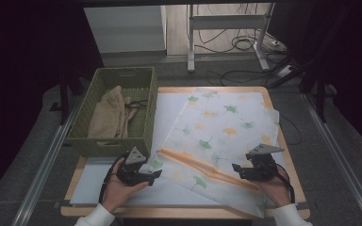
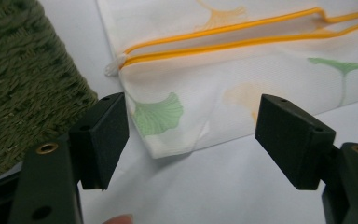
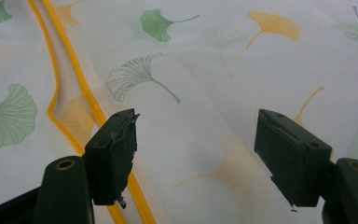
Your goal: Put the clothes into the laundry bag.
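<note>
We look down on a pale wooden table (image 1: 283, 155) topped with a white sheet, standing on a grey floor with dark surroundings and cables trailing around a metal frame behind it. Along the table's left edge sits a green woven basket (image 1: 147, 123) holding a tan, crumpled cloth (image 1: 107, 117). Beside the basket and touching its right side, a white cloth printed with green and orange ginkgo leaves (image 1: 226, 123) lies spread flat at a slant, covering most of the table's middle and right. An orange cord (image 1: 202, 168) runs in a long doubled line across the cloth's near part. Our left gripper (image 1: 154, 174) sits at the cloth's near left corner, just in front of the basket; in the left gripper view its jaws stand wide apart with nothing clamped, the cloth corner (image 2: 168, 144) and the knotted end of the cord (image 2: 114, 67) lying just ahead of them. Our right gripper (image 1: 237, 169) hovers over the near right part of the cloth, close to the cord's other end; in the right gripper view its jaws are likewise spread wide above the fabric, gripping nothing, the cord (image 3: 81, 88) passing by one jaw.
</note>
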The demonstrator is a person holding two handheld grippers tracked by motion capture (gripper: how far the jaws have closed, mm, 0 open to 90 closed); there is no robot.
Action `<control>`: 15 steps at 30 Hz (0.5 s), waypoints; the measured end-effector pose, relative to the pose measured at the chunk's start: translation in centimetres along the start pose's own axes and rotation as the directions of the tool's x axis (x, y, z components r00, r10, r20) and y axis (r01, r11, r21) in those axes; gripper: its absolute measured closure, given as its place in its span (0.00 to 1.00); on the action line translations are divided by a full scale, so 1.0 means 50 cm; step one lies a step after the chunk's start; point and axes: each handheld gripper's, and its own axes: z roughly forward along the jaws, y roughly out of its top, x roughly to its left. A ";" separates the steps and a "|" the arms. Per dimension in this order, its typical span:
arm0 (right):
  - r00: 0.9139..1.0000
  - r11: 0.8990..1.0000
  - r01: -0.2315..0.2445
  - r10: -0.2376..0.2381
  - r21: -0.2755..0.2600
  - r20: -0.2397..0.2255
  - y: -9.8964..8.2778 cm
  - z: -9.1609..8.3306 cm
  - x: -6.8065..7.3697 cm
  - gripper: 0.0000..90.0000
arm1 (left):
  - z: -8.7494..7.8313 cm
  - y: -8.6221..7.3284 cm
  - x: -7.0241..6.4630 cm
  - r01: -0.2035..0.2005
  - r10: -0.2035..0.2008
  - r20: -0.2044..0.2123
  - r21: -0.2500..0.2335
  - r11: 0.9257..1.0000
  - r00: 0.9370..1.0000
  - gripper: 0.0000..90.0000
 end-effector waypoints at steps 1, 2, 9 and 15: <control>1.000 1.000 0.000 0.000 0.009 -0.001 -0.002 0.003 0.001 0.32 | 0.001 -0.001 0.002 -0.001 0.001 -0.002 0.004 1.000 1.000 0.28; 1.000 1.000 0.000 0.000 0.009 -0.001 -0.002 0.003 0.001 0.32 | 0.001 -0.001 0.002 -0.001 0.001 -0.002 0.004 1.000 1.000 0.28; 1.000 1.000 -0.003 0.003 0.023 -0.013 -0.008 0.007 -0.001 0.33 | 0.004 -0.003 0.004 -0.007 0.007 -0.025 0.005 1.000 1.000 0.28; 1.000 1.000 -0.009 0.010 0.030 -0.022 -0.004 0.013 -0.002 0.33 | 0.005 -0.003 0.011 0.001 -0.001 -0.028 0.004 1.000 1.000 0.28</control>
